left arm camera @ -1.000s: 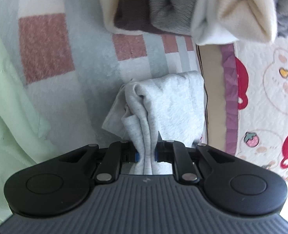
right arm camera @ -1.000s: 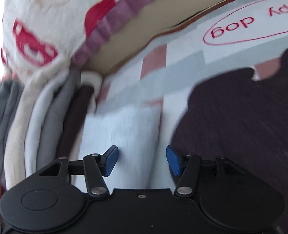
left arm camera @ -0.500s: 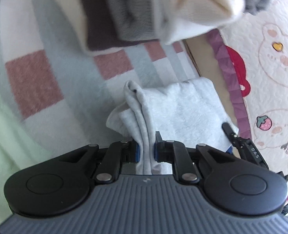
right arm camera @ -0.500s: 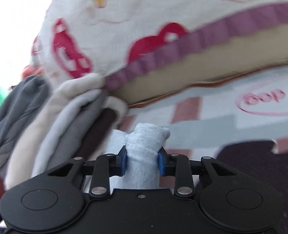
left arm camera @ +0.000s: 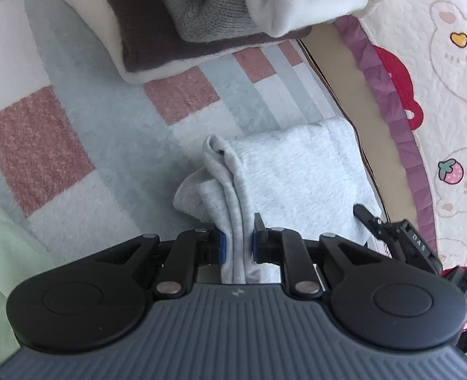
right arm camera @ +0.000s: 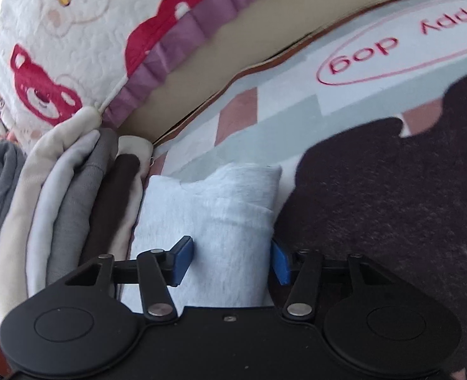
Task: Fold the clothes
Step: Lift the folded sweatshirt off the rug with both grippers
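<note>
1. Between the pads of the left hand-held gripper (left arm camera: 237, 247) sat a bunched edge of the light grey garment (left arm camera: 293, 183), the jaws clamped on it; the rest lay folded flat on the checked blanket (left arm camera: 75, 133) just ahead.
2. Ahead of the right hand-held gripper (right arm camera: 232, 258), jaws apart, the same garment lay unheld between the blue pads, beside the stack of folded clothes (right arm camera: 62, 209) to its left.
3. Judged step: setting down the finished fold.
4. Next move likely called for the left to let go cleanly, without dragging the layers.
</note>
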Motion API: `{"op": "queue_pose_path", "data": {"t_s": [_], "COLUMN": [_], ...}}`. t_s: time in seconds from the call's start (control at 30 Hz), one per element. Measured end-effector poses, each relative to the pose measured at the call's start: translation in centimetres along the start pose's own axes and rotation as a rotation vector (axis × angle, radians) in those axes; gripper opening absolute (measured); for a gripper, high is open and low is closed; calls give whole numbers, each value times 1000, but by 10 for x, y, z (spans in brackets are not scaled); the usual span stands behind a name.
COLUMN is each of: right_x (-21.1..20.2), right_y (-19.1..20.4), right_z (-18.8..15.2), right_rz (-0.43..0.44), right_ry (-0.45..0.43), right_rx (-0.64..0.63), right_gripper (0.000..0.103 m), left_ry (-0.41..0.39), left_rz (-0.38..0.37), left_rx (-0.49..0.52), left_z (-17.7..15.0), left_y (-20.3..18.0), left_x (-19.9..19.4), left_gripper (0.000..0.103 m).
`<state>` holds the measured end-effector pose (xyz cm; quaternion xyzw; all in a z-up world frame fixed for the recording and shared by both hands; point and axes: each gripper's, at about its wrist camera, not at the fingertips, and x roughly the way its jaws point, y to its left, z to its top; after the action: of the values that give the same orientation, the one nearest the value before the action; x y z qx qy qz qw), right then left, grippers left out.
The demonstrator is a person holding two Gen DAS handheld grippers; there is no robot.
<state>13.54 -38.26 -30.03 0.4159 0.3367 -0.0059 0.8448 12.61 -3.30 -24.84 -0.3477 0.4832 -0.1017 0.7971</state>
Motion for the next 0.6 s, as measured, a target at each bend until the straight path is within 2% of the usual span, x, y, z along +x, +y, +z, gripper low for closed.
{"op": "queue_pose_path", "data": {"t_s": [0.1,0.27,0.37,0.43,0.6], "right_x": [6,10,8,3,-20], "right_y": [5,10,10,10,36], "right_z": [1,3,2,1,0], "right_rz": [-5,-19,-14,6,31], "right_ry": [-11,-27,-40,-56,-100], "right_rx": [-19,-56,-81,-83,-189], "right_gripper": [64,64,54,41,36], "left_ry": [4,13,20,19,-44], "left_rz": [1,-1,-4,-10,-14], "left_rx": [-3,-7,-6,26,131], "left_z": [-1,0,0,1,-4], "left_y": [0,1,1,-1,-13], "left_x": [0,0,2,2,-12], "left_gripper": [15,15,15,13,11]}}
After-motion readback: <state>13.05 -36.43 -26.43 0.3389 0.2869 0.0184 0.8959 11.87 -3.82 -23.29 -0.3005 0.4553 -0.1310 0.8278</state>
